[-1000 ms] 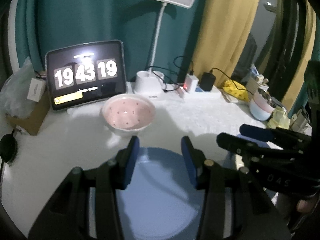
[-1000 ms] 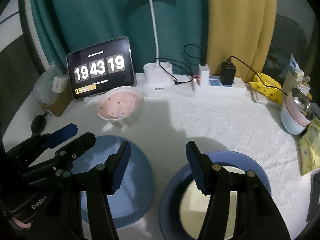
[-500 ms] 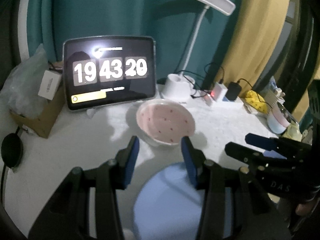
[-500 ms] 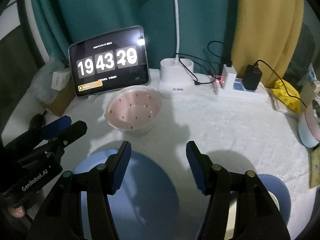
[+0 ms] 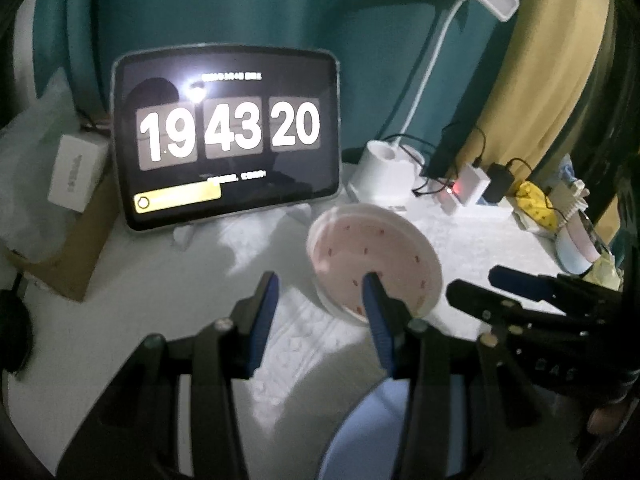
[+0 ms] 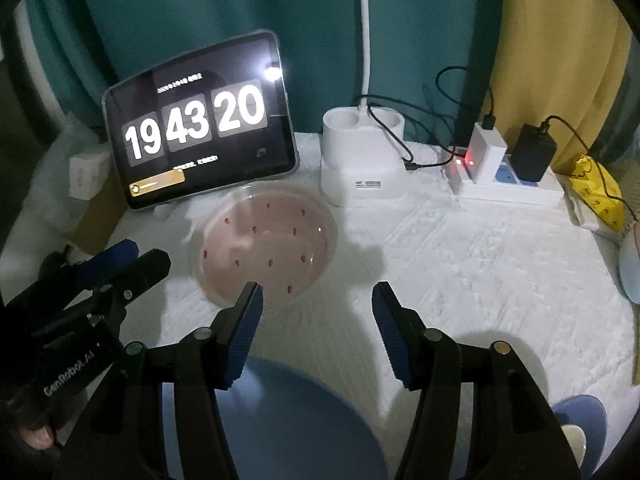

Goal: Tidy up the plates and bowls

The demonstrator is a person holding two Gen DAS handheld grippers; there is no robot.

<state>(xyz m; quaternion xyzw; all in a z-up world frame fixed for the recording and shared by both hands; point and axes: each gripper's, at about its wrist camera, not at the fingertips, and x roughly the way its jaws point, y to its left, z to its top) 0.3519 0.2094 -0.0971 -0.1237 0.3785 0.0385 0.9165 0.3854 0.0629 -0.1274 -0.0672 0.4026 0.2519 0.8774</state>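
A pink bowl with red dots (image 5: 372, 252) (image 6: 264, 240) stands on the white cloth in front of the tablet. My left gripper (image 5: 320, 286) (image 6: 144, 258) hovers open just left of the bowl, and nothing is between its blue pads. In the left wrist view its right fingertip overlaps the bowl's near rim. My right gripper (image 6: 318, 292) (image 5: 476, 284) is open and empty, just short of the bowl's near right side. A blue plate (image 6: 288, 420) (image 5: 372, 432) lies under both grippers. A second blue plate (image 6: 580, 416) with a cream dish on it shows at the lower right.
A tablet showing a clock (image 6: 196, 124) leans at the back, with a white lamp base (image 6: 360, 156) and a power strip with chargers (image 6: 504, 176) beside it. A yellow packet (image 6: 596, 188) and stacked bowls (image 5: 576, 248) sit at the right. A cardboard box (image 5: 72, 256) is at the left.
Both grippers moved forward and lower toward the pink bowl, which now looms larger. The blue plates slid to the bottom of both views. Neither gripper's opening changed.
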